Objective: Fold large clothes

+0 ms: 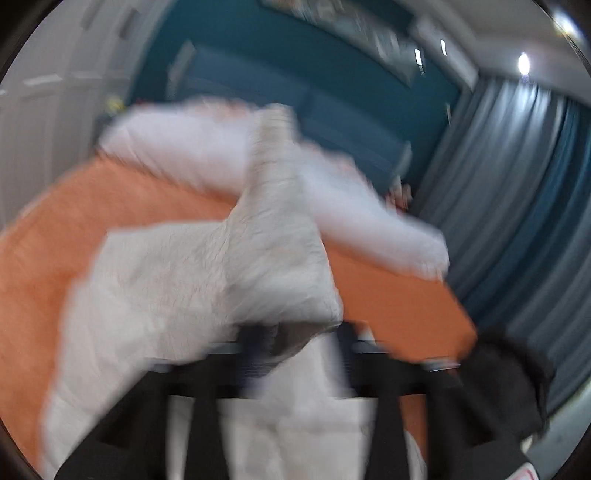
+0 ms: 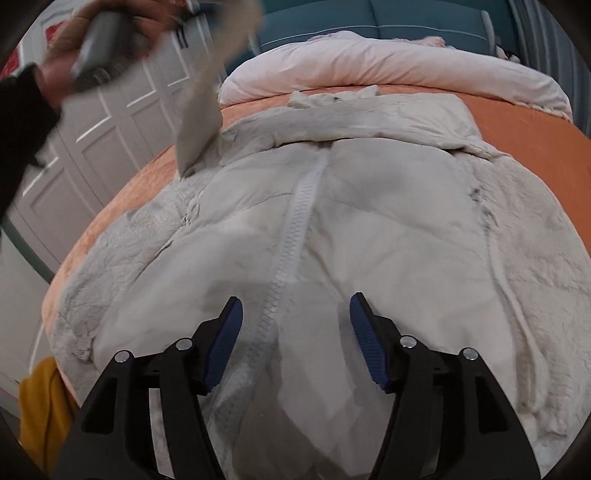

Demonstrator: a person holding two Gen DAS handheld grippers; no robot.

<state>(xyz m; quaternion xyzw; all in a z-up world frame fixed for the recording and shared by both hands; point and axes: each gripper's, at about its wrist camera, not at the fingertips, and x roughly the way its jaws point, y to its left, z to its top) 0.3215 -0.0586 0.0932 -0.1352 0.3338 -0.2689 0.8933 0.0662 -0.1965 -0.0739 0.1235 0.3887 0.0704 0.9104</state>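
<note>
A pale grey padded coat point(image 2: 388, 206) lies front up on the bed, its white zipper point(image 2: 295, 221) closed and running away from me. My right gripper point(image 2: 295, 306) hovers open over the coat's lower front, with the zipper passing between its blue pads point(image 2: 225, 343) and nothing pinched. At the upper left of the right wrist view, a hand point(image 2: 62, 62) lifts the other tool, and one coat sleeve point(image 2: 199, 110) hangs from it. In the blurred left wrist view that sleeve point(image 1: 273, 229) rises across my left gripper point(image 1: 303, 343). The blur hides whether the pads press on it.
The bed has an orange sheet point(image 2: 535, 122) and a rolled white duvet point(image 2: 369, 62) against a teal headboard point(image 2: 406, 14). White cupboard doors point(image 2: 110, 122) stand to the left. A mustard cloth point(image 2: 40, 406) hangs at the bed's near left corner. Grey-blue curtains point(image 1: 517, 184) are to the right.
</note>
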